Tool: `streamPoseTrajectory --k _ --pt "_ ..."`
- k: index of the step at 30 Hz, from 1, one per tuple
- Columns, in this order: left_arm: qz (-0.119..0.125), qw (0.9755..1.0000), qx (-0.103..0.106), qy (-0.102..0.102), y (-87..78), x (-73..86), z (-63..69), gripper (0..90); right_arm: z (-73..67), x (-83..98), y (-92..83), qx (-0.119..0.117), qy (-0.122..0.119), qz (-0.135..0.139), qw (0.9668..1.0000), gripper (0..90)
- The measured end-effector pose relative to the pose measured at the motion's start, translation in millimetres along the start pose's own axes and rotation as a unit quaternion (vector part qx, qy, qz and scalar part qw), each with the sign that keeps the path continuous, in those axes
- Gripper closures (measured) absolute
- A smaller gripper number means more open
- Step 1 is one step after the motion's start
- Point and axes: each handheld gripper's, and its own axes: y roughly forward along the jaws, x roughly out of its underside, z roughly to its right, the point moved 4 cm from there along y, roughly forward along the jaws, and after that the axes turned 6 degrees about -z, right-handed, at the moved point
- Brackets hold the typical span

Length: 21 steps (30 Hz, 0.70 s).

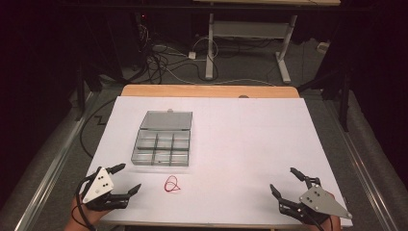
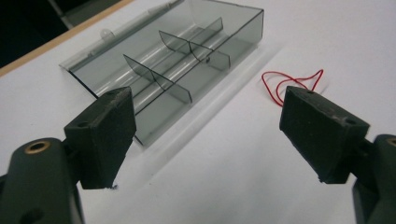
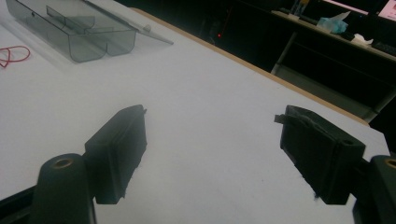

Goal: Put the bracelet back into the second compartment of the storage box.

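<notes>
Left gripper [image 1: 129, 178] & right gripper [image 1: 282, 181]: jaws spread wide, holding nothing, over the white table [image 1: 250, 144]. Clear smoky plastic box [image 1: 162, 144] w/ dividers, lid open; thin red rubber band [image 1: 172, 185] looped just beside it.

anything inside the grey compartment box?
The compartment box lies open, lid folded back. Its compartments look empty through the clear plastic, apart from one small dark speck I can't identify. The red rubber band lies outside it, on the white table.
</notes>
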Motion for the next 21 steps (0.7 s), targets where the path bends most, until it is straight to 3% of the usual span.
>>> streamPoseTrajectory --k 1,11,14,15,16,17,18,21 --pt "-0.009 0.9999 0.009 -0.003 2.5 0.6 1.9 18.6 0.1 0.6 1.0 0.0 0.0 -0.002 1.0 23.3" --pt "-0.02 0.9994 0.027 0.009 4.0 0.6 7.7 19.5 -5.5 -1.0 3.2 -0.004 -0.016 -0.009 0.9998 23.1" --pt "-0.026 0.9989 0.034 0.022 6.0 -2.0 10.1 23.2 -7.7 -1.0 3.3 -0.007 -0.019 -0.01 0.9997 23.1" --pt "-0.033 0.9983 0.039 0.027 8.0 -3.0 12.8 23.2 -7.7 -1.0 3.3 -0.007 -0.019 -0.01 0.9997 23.1" --pt "-0.042 0.9968 0.061 0.031 11.7 -4.9 19.6 27.3 -8.1 -1.1 4.5 -0.008 -0.02 -0.012 0.9997 23.1" --pt "-0.041 0.9961 0.071 0.032 13.3 -6.2 21.6 29.4 -7.7 -1.2 5.2 -0.006 -0.021 -0.012 0.9997 23.2" --pt "-0.041 0.9961 0.071 0.032 13.3 -6.2 21.6 32.3 -7.3 -1.2 5.6 -0.006 -0.02 -0.012 0.9997 23.5" --pt "-0.051 0.9913 0.112 0.047 24.7 -15.4 33.5 38.1 -6.4 0.5 7.6 -0.007 -0.017 -0.017 0.9997 23.5"
